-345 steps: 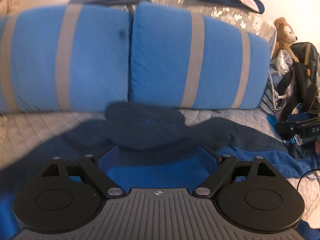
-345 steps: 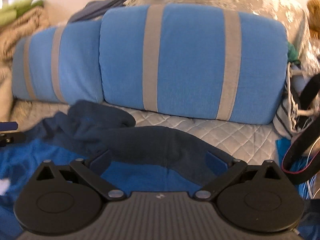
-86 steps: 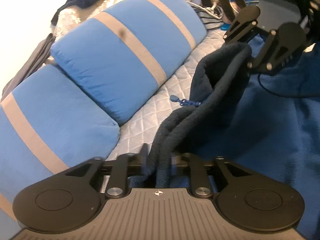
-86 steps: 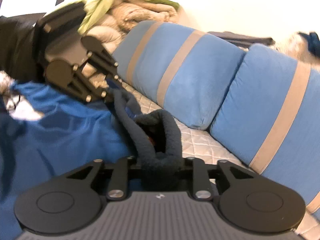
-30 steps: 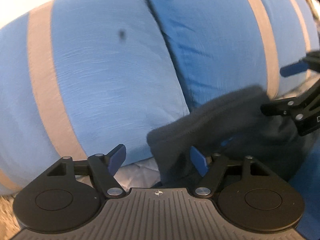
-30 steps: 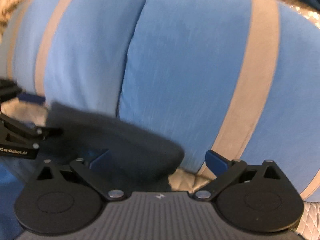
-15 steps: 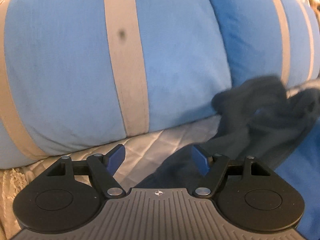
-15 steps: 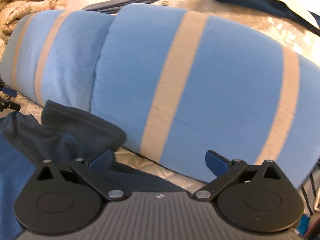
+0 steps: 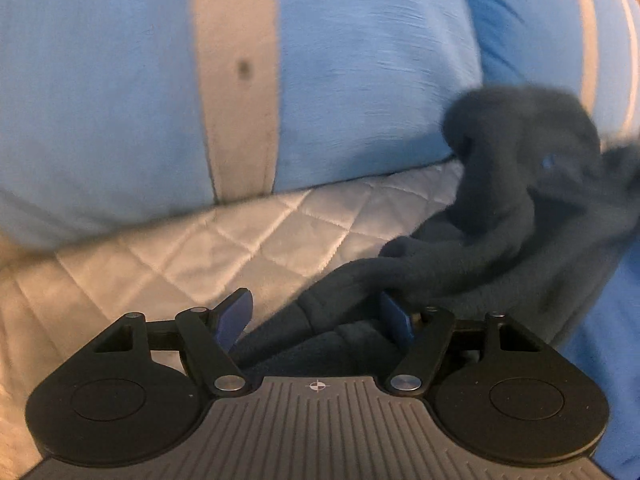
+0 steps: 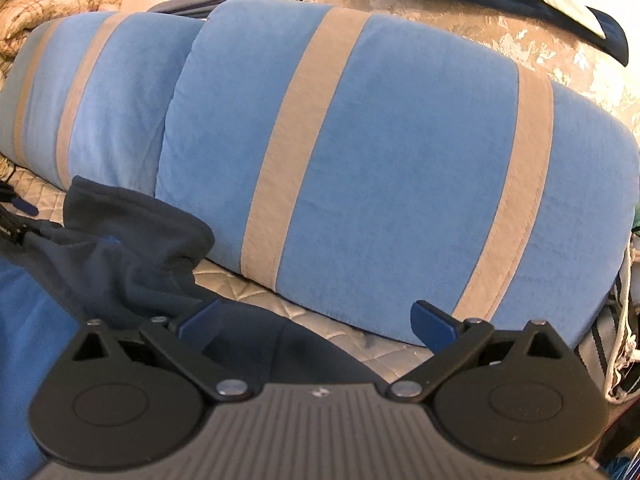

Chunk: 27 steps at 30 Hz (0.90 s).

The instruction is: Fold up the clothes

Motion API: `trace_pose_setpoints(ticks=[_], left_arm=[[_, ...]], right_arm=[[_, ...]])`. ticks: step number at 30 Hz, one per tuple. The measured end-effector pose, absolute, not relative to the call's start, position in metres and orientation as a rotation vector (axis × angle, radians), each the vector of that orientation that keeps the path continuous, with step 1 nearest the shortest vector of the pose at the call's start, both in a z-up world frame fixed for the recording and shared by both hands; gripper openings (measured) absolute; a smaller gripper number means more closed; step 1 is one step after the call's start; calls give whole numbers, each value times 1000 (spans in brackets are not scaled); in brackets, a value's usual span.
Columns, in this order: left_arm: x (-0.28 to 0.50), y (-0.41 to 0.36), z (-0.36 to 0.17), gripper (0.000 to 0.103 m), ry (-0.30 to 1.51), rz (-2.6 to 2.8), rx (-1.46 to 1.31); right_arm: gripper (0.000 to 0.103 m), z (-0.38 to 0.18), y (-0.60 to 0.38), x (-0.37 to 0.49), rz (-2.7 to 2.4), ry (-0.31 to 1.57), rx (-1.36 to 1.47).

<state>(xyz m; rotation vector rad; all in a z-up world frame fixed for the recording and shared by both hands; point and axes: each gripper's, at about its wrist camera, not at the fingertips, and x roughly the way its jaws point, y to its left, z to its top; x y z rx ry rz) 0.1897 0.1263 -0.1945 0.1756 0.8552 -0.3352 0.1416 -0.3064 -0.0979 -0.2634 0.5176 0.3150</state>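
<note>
In the left wrist view, we see our left gripper (image 9: 316, 316) spread wide, its 2 jaws gripping nothing. The dark fleece garment (image 9: 520, 216) lies bunched on the quilted cover (image 9: 208, 256), against the striped blue cushion (image 9: 360, 80), with a fold passing between the jaws.

In the right wrist view, our right gripper (image 10: 318, 322) is also spread apart and empty. The garment (image 10: 132, 248) lies to its left, before the cushions (image 10: 400, 160).

1. I'm seeing light-blue pillows (image 10: 400, 184) crossed by beige stripes.
2. I'm viewing a dark navy fleece garment (image 9: 516, 216).
3. I'm noticing a pale diamond-quilted bed cover (image 9: 192, 256).
4. I'm looking past black tools with blue pads (image 9: 236, 314).
</note>
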Motion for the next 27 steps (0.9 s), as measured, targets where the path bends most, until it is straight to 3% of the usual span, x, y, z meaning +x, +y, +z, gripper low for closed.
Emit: trace_pose_setpoints(ticks=[3, 5, 8, 13, 20, 27], left_arm=[[194, 132, -193, 67, 897, -355, 127], [193, 127, -187, 39, 915, -347, 142], [189, 121, -177, 21, 919, -321, 200], [170, 86, -173, 20, 779, -190, 527], [164, 65, -190, 20, 765, -114, 620], [167, 71, -189, 20, 768, -109, 574]], right_arm=[[103, -100, -308, 145, 313, 524, -254], [103, -103, -309, 149, 311, 531, -256], [103, -108, -307, 156, 309, 548, -268], [103, -118, -299, 176, 302, 587, -294], [103, -132, -287, 204, 293, 643, -332], [103, -177, -259, 210, 304, 665, -579]])
